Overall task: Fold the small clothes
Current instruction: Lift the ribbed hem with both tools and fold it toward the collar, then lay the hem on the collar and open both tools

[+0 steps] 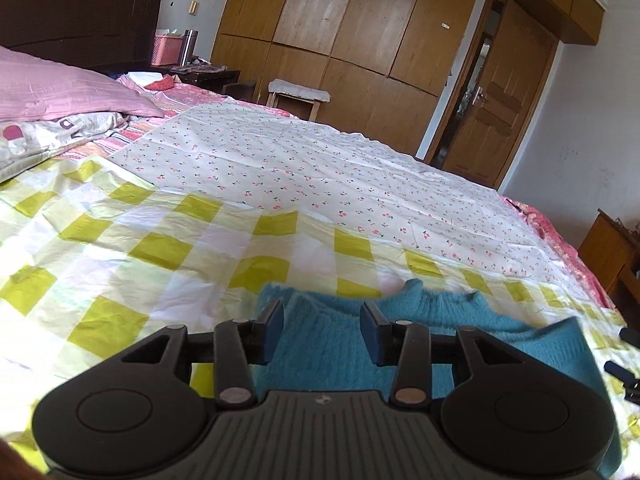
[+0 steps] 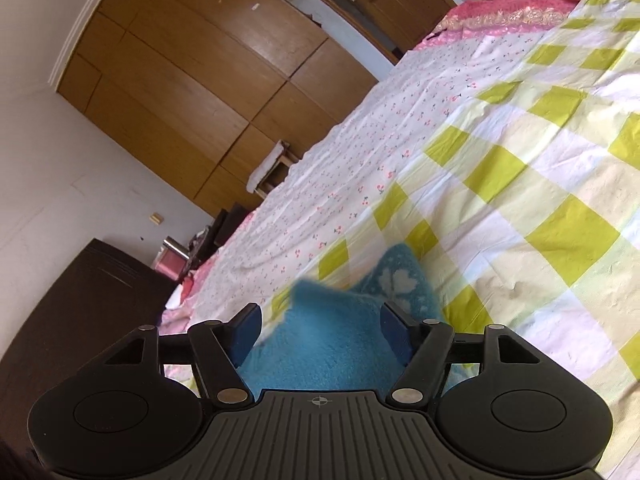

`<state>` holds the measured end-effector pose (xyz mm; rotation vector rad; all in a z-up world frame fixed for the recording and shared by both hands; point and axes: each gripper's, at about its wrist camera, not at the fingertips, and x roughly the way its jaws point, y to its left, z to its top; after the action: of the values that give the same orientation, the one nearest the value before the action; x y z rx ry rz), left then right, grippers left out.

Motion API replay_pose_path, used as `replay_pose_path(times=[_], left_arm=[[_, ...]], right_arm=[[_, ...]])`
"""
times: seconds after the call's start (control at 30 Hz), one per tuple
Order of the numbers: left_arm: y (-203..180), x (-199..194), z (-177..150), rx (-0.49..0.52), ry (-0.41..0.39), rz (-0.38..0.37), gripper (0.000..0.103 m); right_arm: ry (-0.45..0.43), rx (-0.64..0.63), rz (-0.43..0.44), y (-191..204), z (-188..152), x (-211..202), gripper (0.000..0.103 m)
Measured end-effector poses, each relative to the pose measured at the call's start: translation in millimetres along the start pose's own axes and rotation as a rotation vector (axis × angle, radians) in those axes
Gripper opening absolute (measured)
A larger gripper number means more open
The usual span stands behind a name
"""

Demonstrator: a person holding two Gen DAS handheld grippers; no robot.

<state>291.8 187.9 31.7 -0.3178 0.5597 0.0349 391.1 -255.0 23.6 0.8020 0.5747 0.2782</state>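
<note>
Blue sweater [image 1: 420, 320], neckline in left view, snowflake motif [image 2: 396, 282] in right

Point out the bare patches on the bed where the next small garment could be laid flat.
Free: the green-checked sheet left of the blue sweater, and the cherry-print sheet beyond it, running toward the wardrobe. Crowded: the near edge, where the sweater lies under the open left claw and right claw, and the pillows at the headboard.
</note>
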Motion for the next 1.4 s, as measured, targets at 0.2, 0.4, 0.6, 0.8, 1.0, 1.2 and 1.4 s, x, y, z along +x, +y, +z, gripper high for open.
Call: replay_pose_path(times=[0.2, 0.4, 0.6, 0.8, 1.0, 1.2, 1.4], left_arm=[[1.3, -15.6, -16.6, 0.067, 0.026, -0.005, 0.055], [9.4, 3.9, -15.5, 0.017, 0.073, 0.002, 0.057], [3.1, 23.9, -23.6, 0.087, 0.14, 0.06, 0.049], [-3.1, 13.2, -17.9, 0.108, 0.113, 0.049, 0.021], [-1.8, -1.8, 4.0, 0.057, 0.031, 0.011, 0.014], [2.0, 13.5, 8.5, 0.022, 0.019, 0.03, 0.012], [5.9, 16.3, -10.5, 0.028, 0.08, 0.011, 0.014]], right_arm=[[0.014, -0.23, -0.093, 19.1, -4.4, -0.9, 0.067], [0.093, -0.477, -0.229, 32.4, -21.0, 28.2, 0.067], [0.156, -0.597, -0.293, 36.9, -31.0, 44.1, 0.04], [0.145, -0.581, -0.285, 37.9, -23.1, 35.8, 0.011], [0.035, -0.489, -0.203, 51.2, -2.7, 12.9, 0.009], [0.021, -0.464, -0.26, 42.8, -5.1, 31.2, 0.009], [0.075, -0.428, -0.333, 14.7, -24.9, 49.9, 0.011]])
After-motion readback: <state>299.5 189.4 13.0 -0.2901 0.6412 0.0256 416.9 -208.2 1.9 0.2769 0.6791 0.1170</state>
